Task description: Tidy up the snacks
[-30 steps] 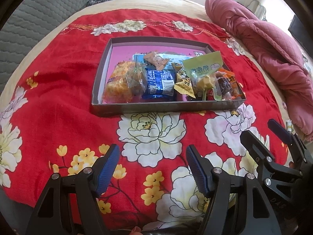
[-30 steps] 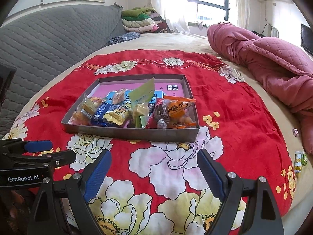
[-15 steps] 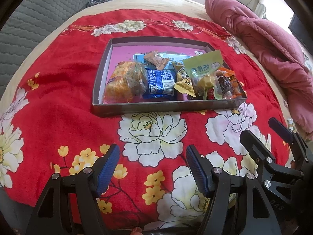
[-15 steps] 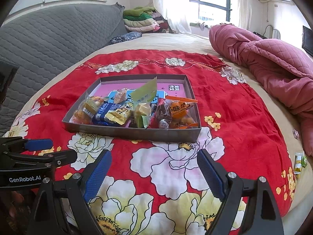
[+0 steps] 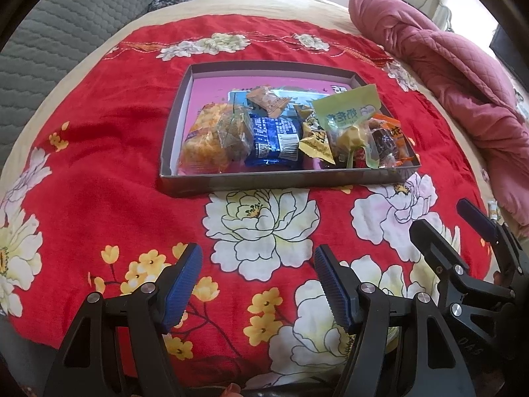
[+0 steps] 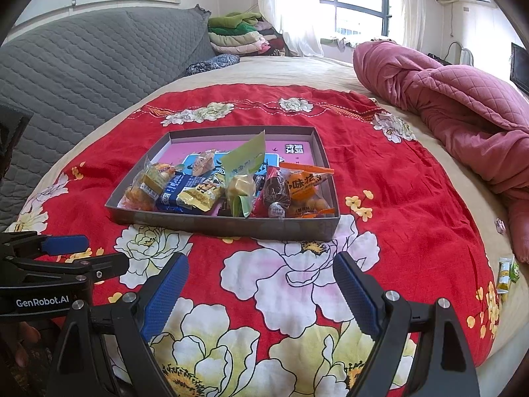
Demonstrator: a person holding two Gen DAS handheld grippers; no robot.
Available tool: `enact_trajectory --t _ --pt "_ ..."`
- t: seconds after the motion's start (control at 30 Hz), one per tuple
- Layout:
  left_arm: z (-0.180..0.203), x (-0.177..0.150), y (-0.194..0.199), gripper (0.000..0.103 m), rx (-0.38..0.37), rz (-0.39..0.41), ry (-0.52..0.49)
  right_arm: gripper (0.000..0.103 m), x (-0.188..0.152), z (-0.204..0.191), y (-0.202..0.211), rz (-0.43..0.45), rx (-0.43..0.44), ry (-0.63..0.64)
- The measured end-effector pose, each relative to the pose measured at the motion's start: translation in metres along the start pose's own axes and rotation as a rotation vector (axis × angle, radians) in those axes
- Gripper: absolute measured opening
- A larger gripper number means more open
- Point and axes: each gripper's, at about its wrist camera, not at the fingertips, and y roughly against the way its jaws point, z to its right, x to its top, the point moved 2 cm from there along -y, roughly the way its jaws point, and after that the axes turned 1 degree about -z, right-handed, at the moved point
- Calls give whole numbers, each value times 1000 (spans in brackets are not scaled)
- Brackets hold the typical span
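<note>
A shallow grey box (image 5: pixel 231 183) (image 6: pixel 228 226) with a pink floor lies on a red flowered cloth (image 5: pixel 109 152) on a bed. Several snack packets fill its near half: an orange-yellow bag (image 5: pixel 206 140), a blue packet (image 5: pixel 276 139), a yellow packet (image 5: pixel 315 147), a pale green bag (image 5: pixel 347 110) (image 6: pixel 246 158) and an orange packet (image 6: pixel 302 182). My left gripper (image 5: pixel 258 279) stands open and empty over the cloth, well short of the box. My right gripper (image 6: pixel 261 286) is likewise open and empty, to the right of the left one.
A rolled pink quilt (image 6: pixel 463 109) lies along the right side of the bed. A grey quilted headboard (image 6: pixel 82 59) rises on the left. Folded clothes (image 6: pixel 238 33) are stacked at the far end. Two small snack packets (image 6: pixel 507 273) lie off the cloth at the right edge.
</note>
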Motion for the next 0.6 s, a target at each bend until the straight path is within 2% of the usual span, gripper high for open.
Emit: enact_trajectory --t 0.6 --pt "-2 1 1 72 13 6 5 88 1 1 0 4 -1 -4"
